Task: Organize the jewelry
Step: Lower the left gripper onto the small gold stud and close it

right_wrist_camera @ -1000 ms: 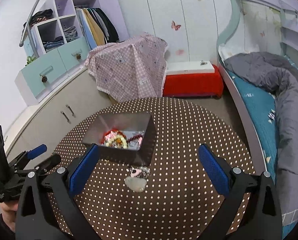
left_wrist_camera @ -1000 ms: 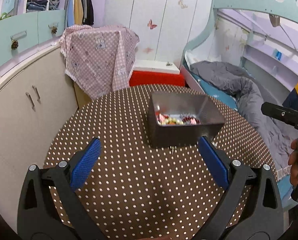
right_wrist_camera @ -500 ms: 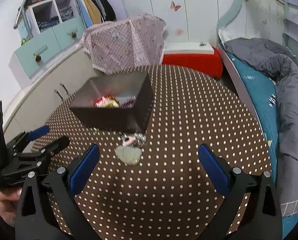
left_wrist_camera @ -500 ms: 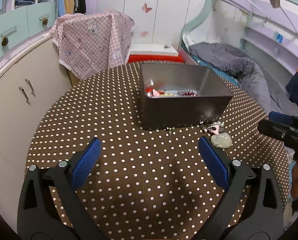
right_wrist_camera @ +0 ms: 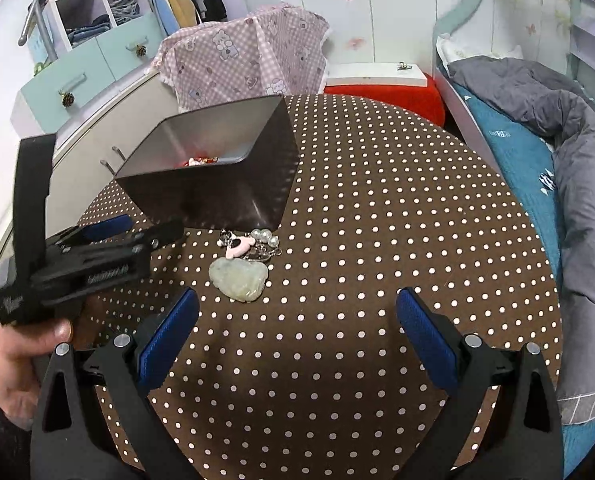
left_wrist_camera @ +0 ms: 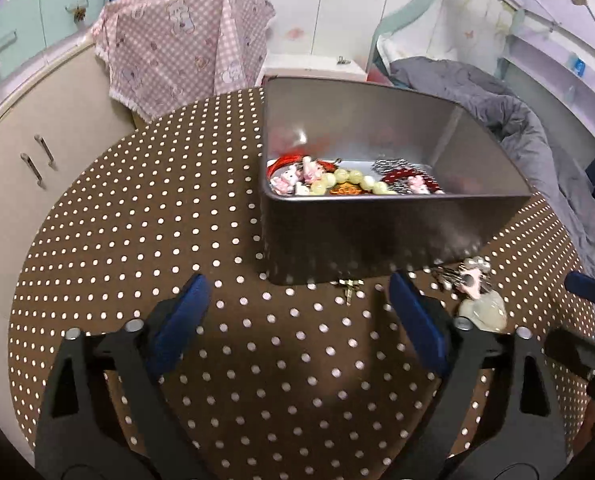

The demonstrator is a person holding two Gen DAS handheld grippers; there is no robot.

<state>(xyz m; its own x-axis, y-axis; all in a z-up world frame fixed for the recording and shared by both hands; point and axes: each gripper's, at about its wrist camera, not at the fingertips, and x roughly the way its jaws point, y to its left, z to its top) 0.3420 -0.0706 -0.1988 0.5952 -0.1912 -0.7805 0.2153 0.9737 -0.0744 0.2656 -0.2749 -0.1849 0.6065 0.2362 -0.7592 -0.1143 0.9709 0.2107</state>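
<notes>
A dark metal box stands on the round polka-dot table and holds beads, pink charms and red pieces. In front of the box lie a pale green jade pendant, a pink and pearl charm cluster and a small gold earring. My left gripper is open and empty, close to the box front, with the earring between its fingers' line. My right gripper is open and empty, just short of the pendant.
A cabinet with a pink checked cloth stands behind the table. A bed with a grey duvet lies to the right. A red bench stands past the table's far edge. The left gripper body shows in the right wrist view.
Both grippers have moved forward and down toward the table. The box and the loose jewelry now look larger and closer. Both stay open.
</notes>
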